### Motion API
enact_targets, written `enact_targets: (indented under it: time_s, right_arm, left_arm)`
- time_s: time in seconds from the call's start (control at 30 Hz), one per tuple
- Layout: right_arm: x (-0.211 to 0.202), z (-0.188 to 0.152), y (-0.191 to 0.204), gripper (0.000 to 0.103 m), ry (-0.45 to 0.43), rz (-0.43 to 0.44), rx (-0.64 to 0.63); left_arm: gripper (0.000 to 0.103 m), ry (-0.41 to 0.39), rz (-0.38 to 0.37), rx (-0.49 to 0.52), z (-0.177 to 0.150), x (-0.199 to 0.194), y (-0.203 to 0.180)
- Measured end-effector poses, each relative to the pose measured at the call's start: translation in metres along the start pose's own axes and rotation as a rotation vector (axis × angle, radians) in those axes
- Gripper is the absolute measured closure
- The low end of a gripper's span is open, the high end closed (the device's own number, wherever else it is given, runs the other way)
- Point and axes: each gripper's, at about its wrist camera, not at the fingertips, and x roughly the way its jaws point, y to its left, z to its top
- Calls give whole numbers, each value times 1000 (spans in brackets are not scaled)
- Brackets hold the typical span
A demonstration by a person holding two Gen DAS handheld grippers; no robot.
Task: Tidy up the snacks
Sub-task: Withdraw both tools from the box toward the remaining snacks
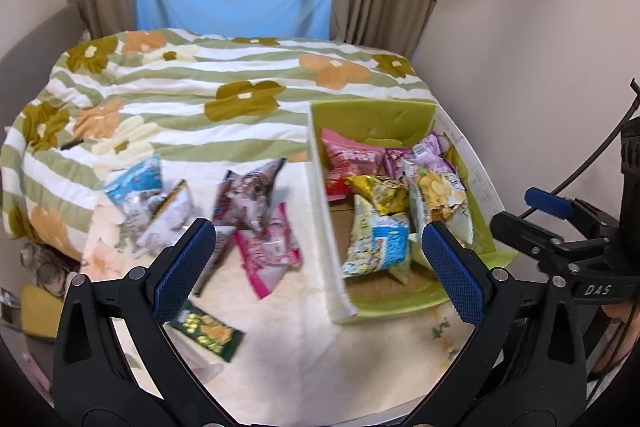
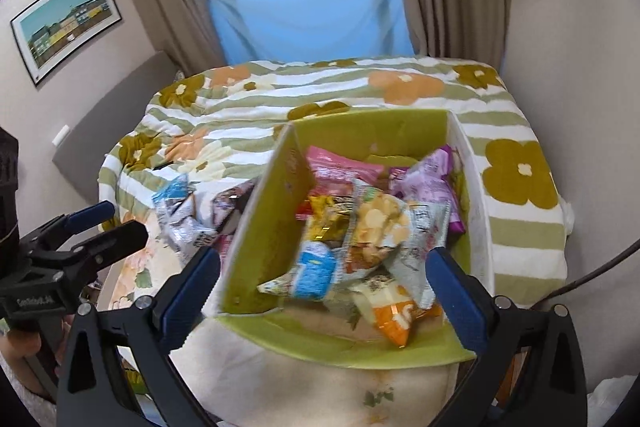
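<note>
A bed (image 1: pixel 240 75) with a flowery green and white blanket fills the room, and snacks lie on it. On the left side, a blue and white bag (image 1: pixel 136 181) sits by a silver bag (image 1: pixel 168 219). Next to them lies a dark bag with pictures (image 1: pixel 248 195), and a pink bag (image 1: pixel 268 251) is just below it. A small dark green snack bar (image 1: pixel 206 329) lies alone, nearer the camera. The left tongs (image 1: pixel 316 263) are wide open and hold nothing; they hang above the bed, over the edge of the box. To the right stands a green box (image 1: pixel 376 115) with its flaps up. Inside it are many snack bags in a heap: a pink one (image 2: pixel 340 169) at the back, a purple one (image 2: pixel 430 179) beside it, a gold one (image 2: pixel 326 219), a bag with chips on it (image 2: pixel 376 227), a blue and white one (image 2: pixel 316 267), and an orange one (image 2: pixel 394 315) at the front. The right tongs (image 2: pixel 324 287) are wide open too, with nothing in them, and hang over the box.
</note>
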Motion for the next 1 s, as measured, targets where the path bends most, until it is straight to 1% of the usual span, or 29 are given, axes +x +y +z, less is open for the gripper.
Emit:
enact_targets:
  time_s: [0.17,0.3,0.47,0.57,0.67,0.73,0.87,1.0]
  right_arm:
    - [-8,-2,34,1,-27,5,-18]
    - [-4,-7,68,1,-30,9,-13]
    - [8,-21,114,1,-24,17,-10]
    - [21,-31,139,1,-1,27,-4]
    - [35,-42,162,1,24,25,-2]
    - [45,-49,175,1,35,22,-4]
    - [67,-68,195,1,60,39,15]
    - [87,-88,202,1,81,25,5]
  left_arm:
    - [1,-5,29,-17,-9,-25,48]
    - [1,9,53,-37,-16,-40,99]
    - [1,64,55,-40,-33,-46,157]
    - [1,121,35,-15,-51,-41,187]
    - [1,178,2,15,-68,-30,203]
    - [1,222,-29,49,-85,-19,210]
    - [1,302,-88,144,-118,7,207]
    - [1,369,-100,254,-148,36,197]
